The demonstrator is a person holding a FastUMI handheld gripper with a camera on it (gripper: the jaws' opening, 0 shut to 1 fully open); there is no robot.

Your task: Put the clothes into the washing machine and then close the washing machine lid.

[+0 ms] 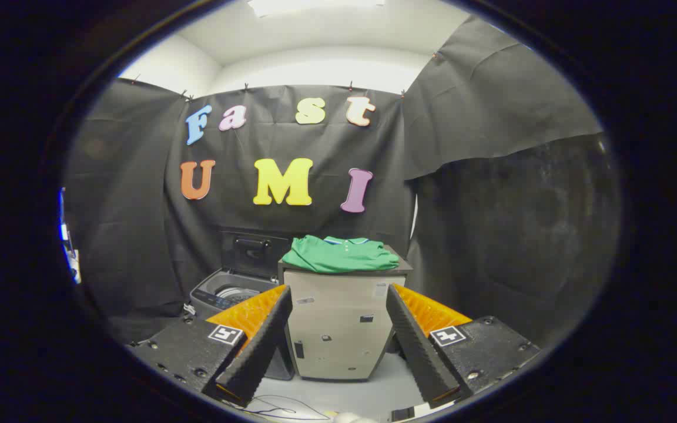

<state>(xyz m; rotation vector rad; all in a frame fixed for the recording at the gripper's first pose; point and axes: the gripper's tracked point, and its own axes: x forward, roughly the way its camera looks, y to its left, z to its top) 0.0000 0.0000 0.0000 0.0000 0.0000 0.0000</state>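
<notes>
A folded green shirt [339, 254] lies on top of a beige cabinet [338, 329], well beyond my fingers. To the cabinet's left stands a grey top-loading washing machine [230, 292] with its dark lid [254, 251] raised upright, so the drum opening shows. My gripper [337, 296] is open, with nothing between its fingers; the cabinet's front shows through the gap between them.
Black cloth walls close the booth behind and on both sides of the cabinet and the machine. A pale floor [338, 393] runs from the cabinet toward me, with a thin cable lying on it near the left finger.
</notes>
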